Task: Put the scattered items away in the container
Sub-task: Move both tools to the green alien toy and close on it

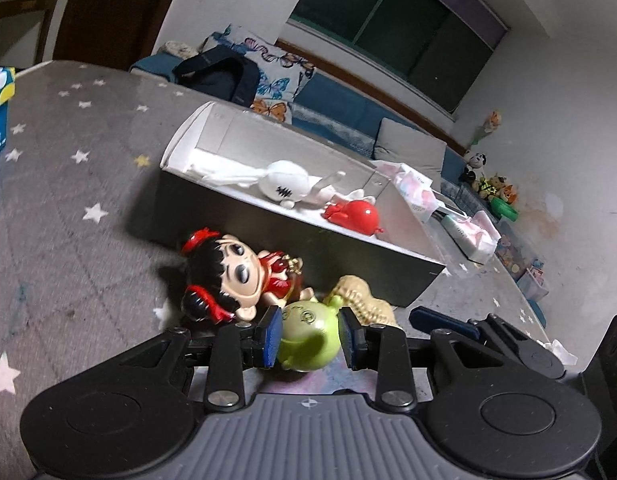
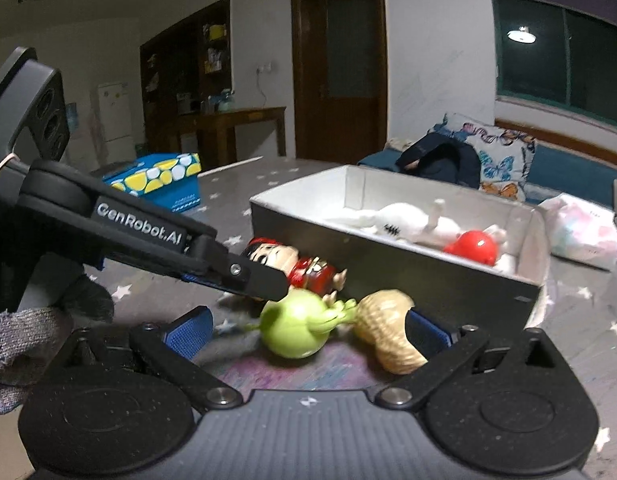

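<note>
On the star-patterned bench (image 1: 68,184), just in front of the box (image 1: 372,256), three toys lie close together: a doll (image 1: 228,272) with black hair and a red dress, a green toy (image 1: 308,344), and a tan peanut-shaped toy (image 1: 368,304); the doll lies on its side against the box's near wall, the green toy sits just in front of it, and the peanut toy lies beside the green one, touching or nearly touching it.

The left tongs (image 1: 308,338) are clamped on the green toy, one blue pad (image 1: 270,336) on each side of its round body; from the right wrist view the left tongs (image 2: 268,286) reach in from the left, dark fingers coming down on top of the green toy (image 2: 298,328), with the doll (image 2: 304,266) partly hidden behind them.

The right tongs (image 2: 308,330) stand apart, wide; the green toy and the peanut toy (image 2: 388,328) both lie between the blue pads (image 2: 188,334), and the right-side pad sits just beside the peanut toy, though contact cannot be told; the left wrist view shows only one finger of the right tongs (image 1: 442,322), low at right.

Inside the box (image 2: 428,276) lie a white toy (image 2: 404,220) and a red toy (image 2: 474,248), near each other; a blue patterned carton (image 2: 160,180) stands well apart at the bench's far side; a pink-and-white packet (image 2: 584,232) lies beyond the box's right end.
</note>
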Demonstrator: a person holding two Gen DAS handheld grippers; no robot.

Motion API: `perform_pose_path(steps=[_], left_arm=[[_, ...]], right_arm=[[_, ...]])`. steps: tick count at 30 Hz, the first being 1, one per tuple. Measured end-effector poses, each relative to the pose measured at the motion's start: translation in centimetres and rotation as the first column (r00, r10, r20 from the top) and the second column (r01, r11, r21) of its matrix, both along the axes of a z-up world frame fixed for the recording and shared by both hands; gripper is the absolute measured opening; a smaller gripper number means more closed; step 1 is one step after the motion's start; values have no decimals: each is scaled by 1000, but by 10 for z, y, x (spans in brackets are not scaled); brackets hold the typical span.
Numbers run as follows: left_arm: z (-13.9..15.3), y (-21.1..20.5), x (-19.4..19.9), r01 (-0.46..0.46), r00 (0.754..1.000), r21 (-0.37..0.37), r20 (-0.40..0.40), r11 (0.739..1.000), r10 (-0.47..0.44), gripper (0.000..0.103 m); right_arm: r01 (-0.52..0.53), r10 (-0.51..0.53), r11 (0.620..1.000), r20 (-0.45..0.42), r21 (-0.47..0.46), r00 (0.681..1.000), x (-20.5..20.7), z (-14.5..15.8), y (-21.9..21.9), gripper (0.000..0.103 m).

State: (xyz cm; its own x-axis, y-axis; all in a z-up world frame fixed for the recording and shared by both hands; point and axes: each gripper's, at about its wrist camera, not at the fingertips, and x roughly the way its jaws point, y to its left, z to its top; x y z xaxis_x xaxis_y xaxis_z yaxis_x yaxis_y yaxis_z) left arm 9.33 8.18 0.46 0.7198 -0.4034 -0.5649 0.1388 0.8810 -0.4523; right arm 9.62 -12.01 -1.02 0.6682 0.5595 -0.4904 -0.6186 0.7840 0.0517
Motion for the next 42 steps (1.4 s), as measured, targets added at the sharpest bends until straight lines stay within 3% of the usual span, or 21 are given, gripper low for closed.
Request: perform_pose_path(steps=[6,16,23,33,42], left_arm=[[-7,4,5,13,999,-27,-35,1000,-14,34],[-5,-1,9,41,999,33,-15,999,-40,34],[-7,1,17,70,997,4,-45,998,-69,34],[-10,6,24,71,992,-44,-100,997,-75,38],[-4,-4,15,124,987,17,-102,992,-122,39]], right_arm=[[-15,15,1000,-48,-3,999,0,-12,10,102],[-37,36,999,-90,-13,995,10,-23,25,89],[-11,11,1000,-105,5,994,17,-24,24,81],[27,-19,998,-153,53,988,25,-25,18,57],[7,3,998,-156,61,988,18,-24,12,57]])
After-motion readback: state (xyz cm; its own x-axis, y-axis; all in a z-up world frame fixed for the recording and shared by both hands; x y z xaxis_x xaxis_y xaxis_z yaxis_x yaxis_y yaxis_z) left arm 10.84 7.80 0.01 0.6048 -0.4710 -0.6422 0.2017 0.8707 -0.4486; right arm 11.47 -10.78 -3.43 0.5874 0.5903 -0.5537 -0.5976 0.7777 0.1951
